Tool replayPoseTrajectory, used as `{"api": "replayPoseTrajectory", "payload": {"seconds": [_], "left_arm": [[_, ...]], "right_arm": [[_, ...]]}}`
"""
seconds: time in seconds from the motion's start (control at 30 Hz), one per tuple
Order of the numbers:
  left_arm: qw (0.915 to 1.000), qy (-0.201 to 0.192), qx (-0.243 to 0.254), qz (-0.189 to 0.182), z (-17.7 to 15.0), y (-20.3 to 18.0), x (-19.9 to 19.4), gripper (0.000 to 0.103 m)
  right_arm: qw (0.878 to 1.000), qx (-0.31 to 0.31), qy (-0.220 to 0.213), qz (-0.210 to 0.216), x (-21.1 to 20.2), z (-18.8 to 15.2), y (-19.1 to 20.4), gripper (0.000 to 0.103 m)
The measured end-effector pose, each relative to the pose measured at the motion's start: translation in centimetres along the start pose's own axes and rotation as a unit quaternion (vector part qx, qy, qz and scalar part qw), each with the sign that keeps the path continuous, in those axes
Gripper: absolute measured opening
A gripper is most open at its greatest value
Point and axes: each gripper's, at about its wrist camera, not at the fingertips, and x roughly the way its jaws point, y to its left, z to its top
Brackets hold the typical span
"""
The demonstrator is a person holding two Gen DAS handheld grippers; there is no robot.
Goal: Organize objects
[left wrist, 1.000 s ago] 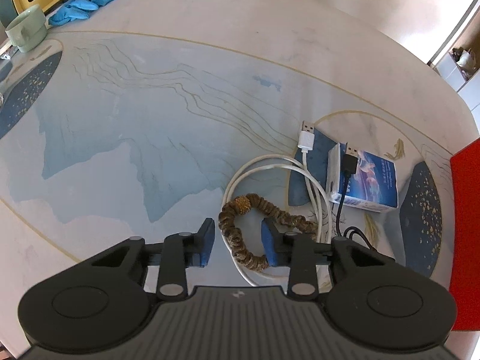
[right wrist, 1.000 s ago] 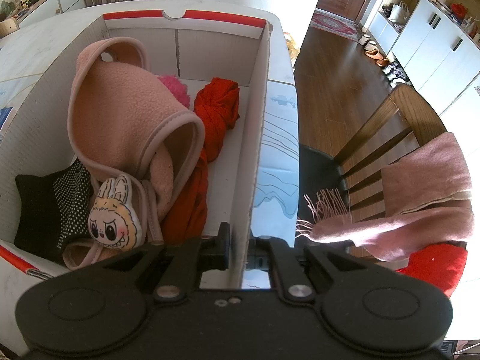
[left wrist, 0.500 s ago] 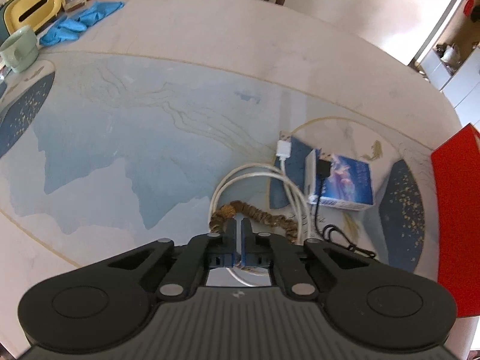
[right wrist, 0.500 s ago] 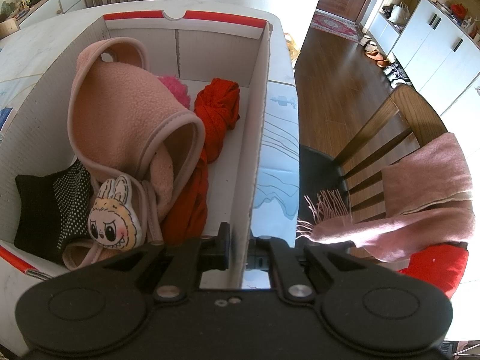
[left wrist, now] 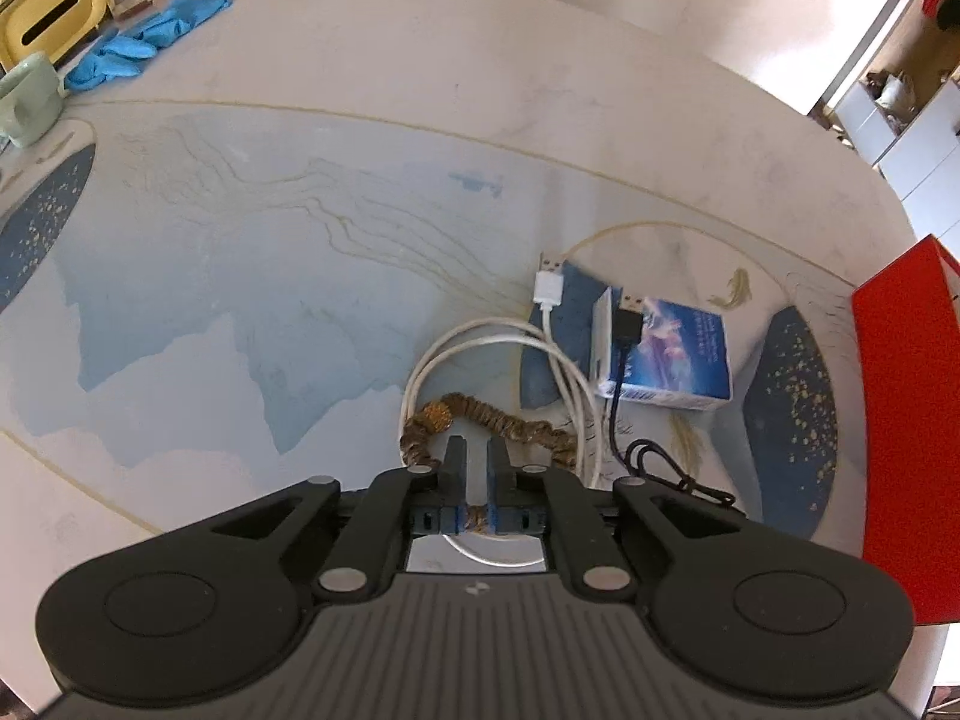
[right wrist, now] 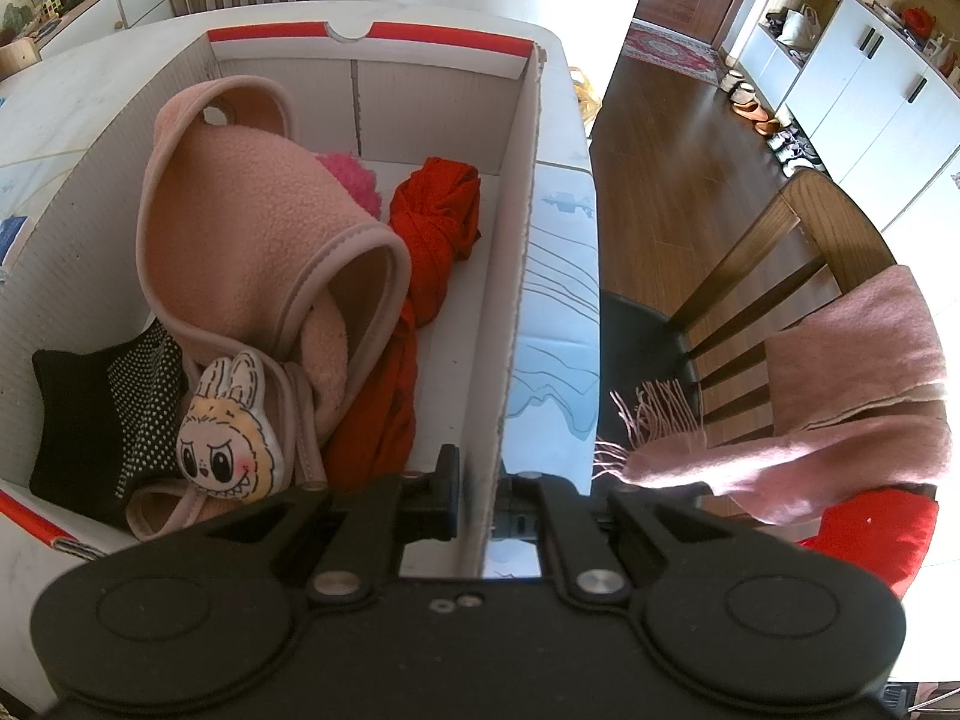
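Observation:
My left gripper (left wrist: pixel 477 468) is shut on a brown scrunchie (left wrist: pixel 516 427), pinching its near part; the rest loops out beyond the fingers over a coiled white USB cable (left wrist: pixel 558 354). A black cable (left wrist: pixel 624 420) lies over a small blue-and-white box (left wrist: pixel 672 360). My right gripper (right wrist: pixel 480 492) is shut on the right wall of a white cardboard box with red trim (right wrist: pixel 522 276). The box holds a pink fleece hood (right wrist: pixel 252 252), a red cloth (right wrist: pixel 432 240), a black dotted cloth (right wrist: pixel 102 420) and a bunny-face plush (right wrist: pixel 228 450).
The table (left wrist: pixel 300 240) has a blue and white pattern. A green mug (left wrist: pixel 27 99), blue gloves (left wrist: pixel 144 39) and a yellow tissue holder (left wrist: pixel 48 24) sit at its far left. The red box side (left wrist: pixel 900 420) stands at right. A chair with a pink scarf (right wrist: pixel 840 390) stands beside the table.
My left gripper closed on the brown scrunchie and has lifted and pulled back a little with it. The right gripper has not moved.

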Motion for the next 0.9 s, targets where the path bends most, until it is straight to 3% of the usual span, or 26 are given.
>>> {"api": "replayPoseTrajectory", "payload": {"seconds": [0.1,0.17,0.23,0.3,0.6,0.7,0.9], "left_arm": [[0.9999,0.008,-0.008,0.005,-0.1,0.3,0.5,0.017],[0.9998,0.013,-0.016,0.007,-0.3,0.7,0.8,0.031],[0.9996,0.013,-0.022,0.013,-0.4,0.9,1.1,0.053],[0.9994,0.01,-0.027,0.02,-0.5,1.1,1.2,0.057],[0.9987,0.022,-0.04,0.023,-0.9,1.3,2.4,0.055],[0.9986,0.023,-0.042,0.023,-0.9,1.3,2.5,0.038],[0.9988,0.02,-0.038,0.024,-0.7,1.3,2.2,0.012]], "right_arm": [[1.0,0.0,0.0,0.0,0.0,0.0,0.0,0.007],[1.0,0.0,0.0,0.0,0.0,0.0,0.0,0.007],[1.0,0.0,0.0,0.0,0.0,0.0,0.0,0.007],[1.0,0.0,0.0,0.0,0.0,0.0,0.0,0.008],[1.0,0.0,0.0,0.0,0.0,0.0,0.0,0.008],[1.0,0.0,0.0,0.0,0.0,0.0,0.0,0.008],[1.0,0.0,0.0,0.0,0.0,0.0,0.0,0.008]]}}
